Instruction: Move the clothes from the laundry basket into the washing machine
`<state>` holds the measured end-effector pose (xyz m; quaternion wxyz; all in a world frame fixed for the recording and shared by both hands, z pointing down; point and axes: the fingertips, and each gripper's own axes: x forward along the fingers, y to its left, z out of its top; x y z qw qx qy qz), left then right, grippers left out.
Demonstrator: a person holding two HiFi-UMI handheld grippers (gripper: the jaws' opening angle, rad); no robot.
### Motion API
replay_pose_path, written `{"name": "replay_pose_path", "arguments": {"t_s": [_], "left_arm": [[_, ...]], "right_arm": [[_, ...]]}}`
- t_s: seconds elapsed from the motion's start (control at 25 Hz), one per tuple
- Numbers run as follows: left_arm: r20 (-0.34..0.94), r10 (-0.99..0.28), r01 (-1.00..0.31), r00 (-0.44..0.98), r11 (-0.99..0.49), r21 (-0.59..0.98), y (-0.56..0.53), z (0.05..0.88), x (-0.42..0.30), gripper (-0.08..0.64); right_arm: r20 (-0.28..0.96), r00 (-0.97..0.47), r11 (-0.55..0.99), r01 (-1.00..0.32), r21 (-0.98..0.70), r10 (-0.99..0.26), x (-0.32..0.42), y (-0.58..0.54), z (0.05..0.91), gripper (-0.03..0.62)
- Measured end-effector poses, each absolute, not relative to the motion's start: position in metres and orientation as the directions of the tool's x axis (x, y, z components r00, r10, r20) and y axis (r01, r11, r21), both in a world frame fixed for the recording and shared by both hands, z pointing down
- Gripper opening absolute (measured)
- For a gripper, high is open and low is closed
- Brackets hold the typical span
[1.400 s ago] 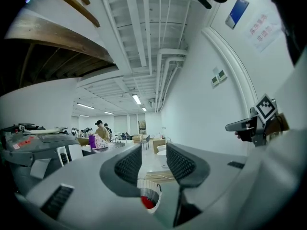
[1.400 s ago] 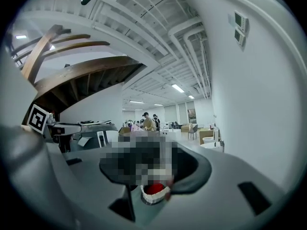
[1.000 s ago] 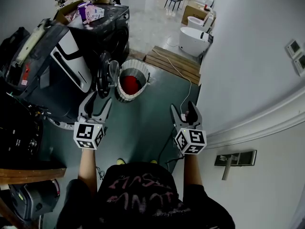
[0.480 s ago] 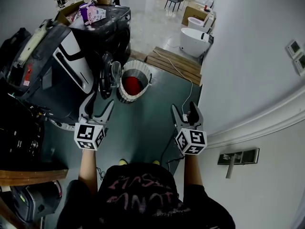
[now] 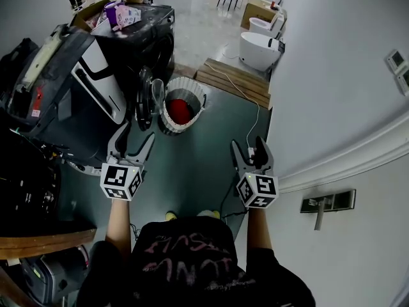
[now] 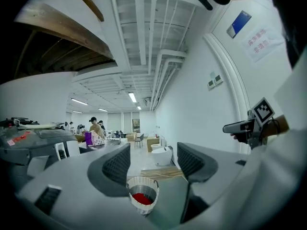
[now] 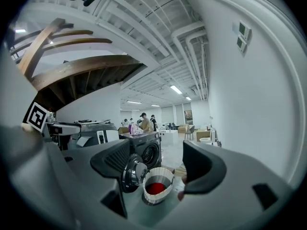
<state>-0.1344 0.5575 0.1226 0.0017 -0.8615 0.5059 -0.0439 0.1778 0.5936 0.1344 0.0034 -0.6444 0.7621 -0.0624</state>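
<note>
The white pleated laundry basket (image 5: 167, 121) stands on the dark floor (image 5: 198, 165) with red clothes (image 5: 179, 112) lying in its bottom. Just beside the basket, on its left in the head view, is the dark washing machine (image 5: 150, 40), its round door (image 5: 146, 98) swung open towards the basket's rim. Both grippers are held level, well short of the basket on the person's side: the left gripper (image 5: 137, 137) below and left of it, the right gripper (image 5: 246, 147) below and right. The left jaws have just been opening and stand wide with nothing between them. The right jaws are wide too and grip nothing. Beyond the basket lies a wooden pallet (image 5: 233, 82), and a white cable (image 5: 250, 117) trails along the floor to the basket's right.
</note>
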Motion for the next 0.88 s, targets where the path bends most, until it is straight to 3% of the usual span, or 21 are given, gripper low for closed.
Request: {"name": "replay_pose_path", "arguments": {"t_s": [0.4,0.88], "left_arm": [[0.075,-0.855,-0.857,0.512,-0.515,-0.022,0.546,0.131,-0.143,0.305],[0.110,-0.845,-0.849,0.524,-0.529,-0.013,0.453,0.150,-0.086,0.305]], "right_arm": [[0.097,-0.135,0.126,-0.987,-0.097,-0.986,0.170,0.592,0.143,0.350],[0.108,-0.089,0.074,-0.989,-0.129,-0.990,0.241,0.504,0.163,0.348]]}}
